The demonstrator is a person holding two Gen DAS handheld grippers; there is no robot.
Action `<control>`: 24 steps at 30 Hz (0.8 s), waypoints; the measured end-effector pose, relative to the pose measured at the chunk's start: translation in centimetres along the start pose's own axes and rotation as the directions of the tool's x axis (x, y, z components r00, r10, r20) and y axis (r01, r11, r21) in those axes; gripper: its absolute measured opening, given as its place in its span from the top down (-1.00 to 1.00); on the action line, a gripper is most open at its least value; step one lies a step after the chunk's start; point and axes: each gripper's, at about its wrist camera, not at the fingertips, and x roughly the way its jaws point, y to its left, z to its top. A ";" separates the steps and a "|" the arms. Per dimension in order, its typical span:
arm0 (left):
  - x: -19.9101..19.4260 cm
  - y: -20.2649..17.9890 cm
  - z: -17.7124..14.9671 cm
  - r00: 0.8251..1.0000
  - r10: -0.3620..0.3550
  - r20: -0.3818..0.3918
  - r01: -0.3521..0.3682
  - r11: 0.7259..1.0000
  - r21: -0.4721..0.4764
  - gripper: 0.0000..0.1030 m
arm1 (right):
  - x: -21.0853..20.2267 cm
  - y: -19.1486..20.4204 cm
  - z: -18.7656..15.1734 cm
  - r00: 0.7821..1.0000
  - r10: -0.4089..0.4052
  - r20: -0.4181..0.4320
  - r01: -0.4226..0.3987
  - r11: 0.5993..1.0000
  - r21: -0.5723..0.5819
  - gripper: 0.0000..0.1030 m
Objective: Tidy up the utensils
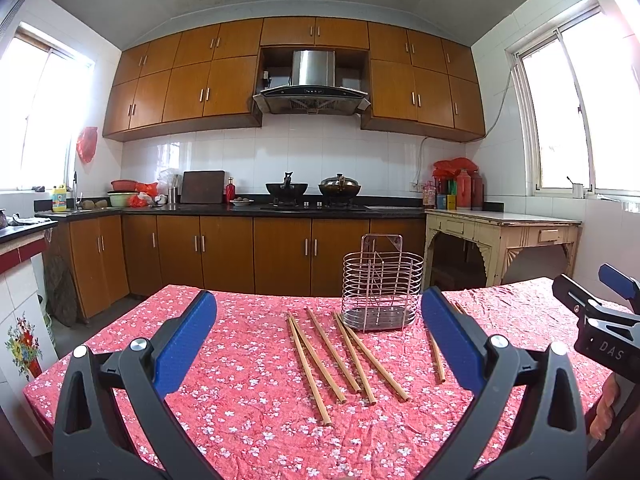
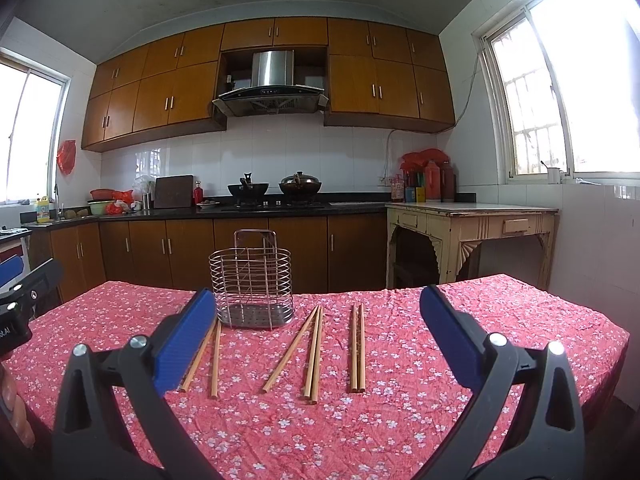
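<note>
Where tongs [image 1: 319,312] intrude, chopsticks [image 1: 436,356] half-hidden

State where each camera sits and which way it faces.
Left wrist: on the left hand-held gripper, facing chopsticks and wire holder; the right hand-held gripper shows at the right edge.
Right wrist: on the right one, same direction; fingertips at the lower left.
Shared: chopsticks, holder, floral tablecloth, kitchen.

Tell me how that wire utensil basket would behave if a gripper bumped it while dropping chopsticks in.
The wire basket looks empty and is mostly open wire, so probably light and apt to slide on the flowered tablecloth. It stands taller than its base is deep, so a high bump may tip it.
</note>
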 end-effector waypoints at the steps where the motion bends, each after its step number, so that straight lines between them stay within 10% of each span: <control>1: 0.0 0.0 0.0 1.000 0.000 0.000 0.000 1.000 0.000 -0.96 | 0.0 -0.1 0.0 1.000 0.001 0.000 -0.001 1.000 0.001 -0.92; 24: 0.0 -0.1 -0.1 1.000 -0.002 -0.001 0.002 1.000 0.001 -0.96 | 0.2 -0.1 -0.1 1.000 -0.001 -0.005 0.001 1.000 0.009 -0.92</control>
